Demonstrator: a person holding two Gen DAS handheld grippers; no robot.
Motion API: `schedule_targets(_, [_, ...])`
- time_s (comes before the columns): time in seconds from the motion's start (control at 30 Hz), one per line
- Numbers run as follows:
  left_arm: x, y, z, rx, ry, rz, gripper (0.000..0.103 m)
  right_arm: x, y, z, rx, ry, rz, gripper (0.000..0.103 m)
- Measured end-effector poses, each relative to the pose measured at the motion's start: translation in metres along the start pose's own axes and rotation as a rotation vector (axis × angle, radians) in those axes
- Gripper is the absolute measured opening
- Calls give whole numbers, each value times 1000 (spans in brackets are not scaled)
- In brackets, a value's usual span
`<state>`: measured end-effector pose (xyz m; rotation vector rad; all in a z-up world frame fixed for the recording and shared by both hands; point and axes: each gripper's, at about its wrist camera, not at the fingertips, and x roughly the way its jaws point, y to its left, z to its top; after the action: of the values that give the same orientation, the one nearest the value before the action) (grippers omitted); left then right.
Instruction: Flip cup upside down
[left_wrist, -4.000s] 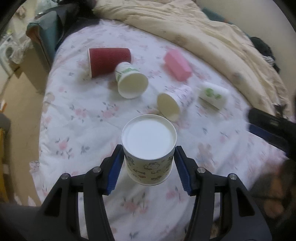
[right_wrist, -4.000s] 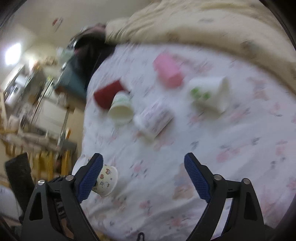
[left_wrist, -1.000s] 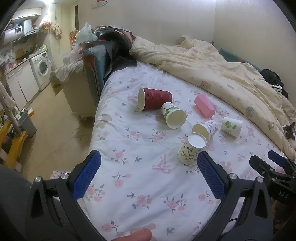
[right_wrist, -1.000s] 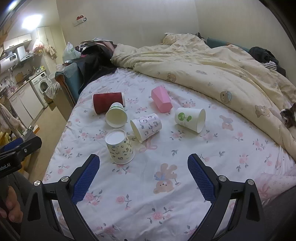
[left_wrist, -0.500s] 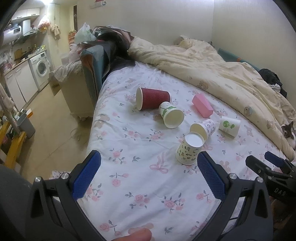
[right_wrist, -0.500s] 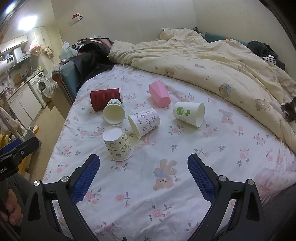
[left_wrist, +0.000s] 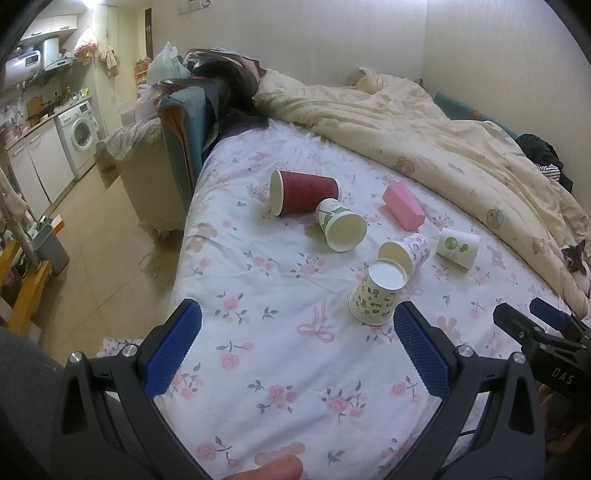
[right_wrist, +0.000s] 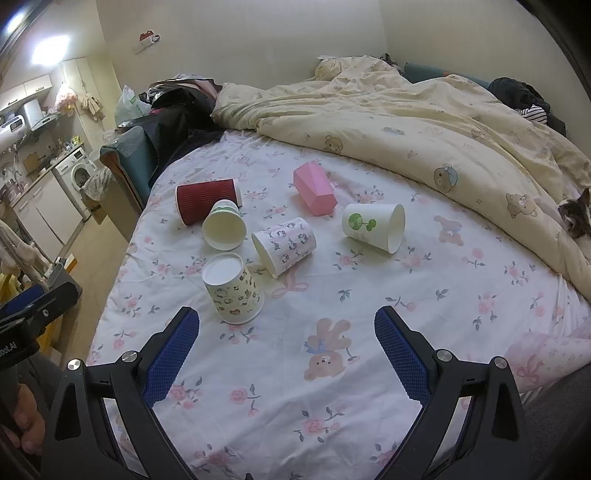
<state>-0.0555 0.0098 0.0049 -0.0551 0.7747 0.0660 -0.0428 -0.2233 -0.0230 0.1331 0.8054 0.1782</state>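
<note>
A cartoon-print paper cup (left_wrist: 378, 293) stands upside down on the flowered bed sheet (left_wrist: 280, 280), base up; it also shows in the right wrist view (right_wrist: 232, 288). My left gripper (left_wrist: 295, 350) is open and empty, held back from the cup near the bed's front edge. My right gripper (right_wrist: 286, 354) is open and empty, to the right of and nearer than the cup. Each gripper shows at the edge of the other's view.
Several other cups lie on their sides behind it: a red cup (right_wrist: 207, 199), a green-print cup (right_wrist: 225, 227), a kitten-print cup (right_wrist: 286, 243), a white cup with a green tree (right_wrist: 375, 227) and a pink cup (right_wrist: 314, 188). A cream duvet (right_wrist: 424, 122) covers the bed's far right. A cat (right_wrist: 576, 218) lies at the right.
Four seconds ago my left gripper held the cartoon cup base up above the sheet. It has let go and both grippers have pulled back. In the last second the views shifted only slightly.
</note>
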Motion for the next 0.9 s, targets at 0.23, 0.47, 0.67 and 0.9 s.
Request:
schedule_targets(0.23, [0,-1,0,0,1,1,103,-1,0,0,2,1,2,98])
schedule_targets(0.47, [2,-2,-2,-2,5,-3,103,-2,0,1,6,-1,2,98])
schedule_targets(0.67, [2,-1,-3,1,7,0,103,-2,1,1,3,-2,-1,98])
schedule_targets(0.9, [5,-2,-7,3,16,-1,103,-3,3,1,2,-1,-1,98])
